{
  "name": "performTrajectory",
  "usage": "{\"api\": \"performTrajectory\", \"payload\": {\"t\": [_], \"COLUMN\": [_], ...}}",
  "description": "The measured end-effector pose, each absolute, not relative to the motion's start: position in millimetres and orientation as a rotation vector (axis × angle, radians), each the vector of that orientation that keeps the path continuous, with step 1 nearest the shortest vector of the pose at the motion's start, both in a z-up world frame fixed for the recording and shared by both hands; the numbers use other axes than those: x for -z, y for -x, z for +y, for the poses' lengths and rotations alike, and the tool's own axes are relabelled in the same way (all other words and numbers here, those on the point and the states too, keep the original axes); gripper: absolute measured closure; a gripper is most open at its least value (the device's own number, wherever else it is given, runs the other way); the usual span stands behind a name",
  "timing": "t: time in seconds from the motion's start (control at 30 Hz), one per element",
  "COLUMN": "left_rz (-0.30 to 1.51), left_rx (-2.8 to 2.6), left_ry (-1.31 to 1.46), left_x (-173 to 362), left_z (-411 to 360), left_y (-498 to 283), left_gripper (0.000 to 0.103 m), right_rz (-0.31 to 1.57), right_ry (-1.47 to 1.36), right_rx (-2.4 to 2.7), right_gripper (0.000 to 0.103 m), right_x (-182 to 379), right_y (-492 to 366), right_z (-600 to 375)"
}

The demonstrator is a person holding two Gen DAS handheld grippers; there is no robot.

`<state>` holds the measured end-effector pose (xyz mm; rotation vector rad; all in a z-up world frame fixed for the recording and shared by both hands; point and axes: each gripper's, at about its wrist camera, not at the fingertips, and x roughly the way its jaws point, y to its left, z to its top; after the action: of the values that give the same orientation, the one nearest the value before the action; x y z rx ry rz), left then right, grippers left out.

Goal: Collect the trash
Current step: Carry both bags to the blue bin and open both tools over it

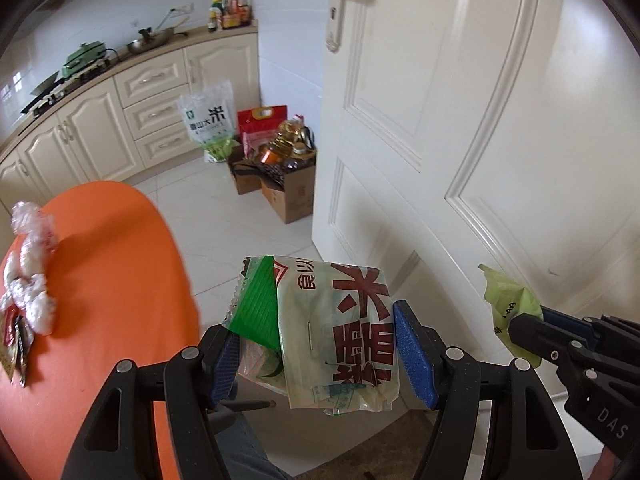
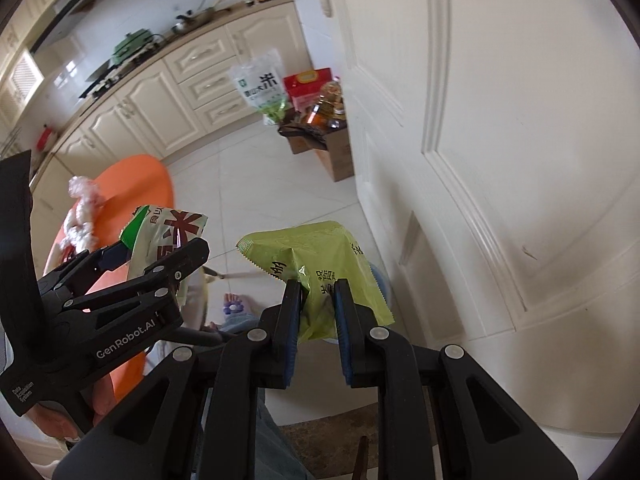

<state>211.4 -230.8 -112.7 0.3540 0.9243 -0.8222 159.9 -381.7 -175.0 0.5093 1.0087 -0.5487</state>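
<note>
My left gripper [image 1: 320, 356] is shut on a bundle of plastic bags [image 1: 340, 332], white with red characters and a green wrapper tucked in, held in the air over the floor. My right gripper [image 2: 318, 300] is shut on a lime-green snack wrapper [image 2: 316, 252], which sticks up between its blue pads. In the right wrist view the left gripper [image 2: 160, 256] and its bags [image 2: 172, 232] appear at the left. The right gripper [image 1: 520, 332] with the lime wrapper [image 1: 506, 300] shows at the right edge of the left wrist view. Crumpled clear plastic [image 1: 30, 264] and small wrappers [image 1: 16, 340] lie on the orange table [image 1: 112, 280].
A white door [image 1: 480, 120] stands close on the right. Cardboard boxes with oil bottles [image 1: 280, 176] and a rice bag [image 1: 208, 120] sit on the tiled floor by the cream cabinets [image 1: 100, 128]. A person's foot [image 2: 234, 304] shows below the grippers.
</note>
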Motion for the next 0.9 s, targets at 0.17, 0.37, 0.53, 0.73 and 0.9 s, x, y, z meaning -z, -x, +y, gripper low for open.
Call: {"api": "performTrajectory", "payload": {"t": [0.17, 0.37, 0.53, 0.73, 0.9], "left_rz": [0.946, 0.999, 1.025, 1.020, 1.035], "left_rx": [0.854, 0.869, 0.809, 0.708, 0.662], "left_ry": [-0.395, -0.424, -0.449, -0.463, -0.436], "left_x": [126, 147, 163, 170, 175], "left_z": [-273, -307, -319, -320, -323], "left_y": [-226, -246, -261, -270, -278], "left_gripper": [0.034, 0.022, 0.022, 0.022, 0.021], "right_rz": [1.019, 1.038, 1.058, 1.076, 1.109], "right_ry": [-0.549, -0.580, -0.596, -0.602, -0.592], "right_rx": [0.592, 0.625, 0.617, 0.585, 0.595], "right_gripper": [0.086, 0.086, 0.086, 0.086, 0.079], "right_x": [190, 204, 214, 226, 230], "right_y": [-155, -155, -161, -180, -196], "right_z": [-399, -409, -413, -412, -411]}}
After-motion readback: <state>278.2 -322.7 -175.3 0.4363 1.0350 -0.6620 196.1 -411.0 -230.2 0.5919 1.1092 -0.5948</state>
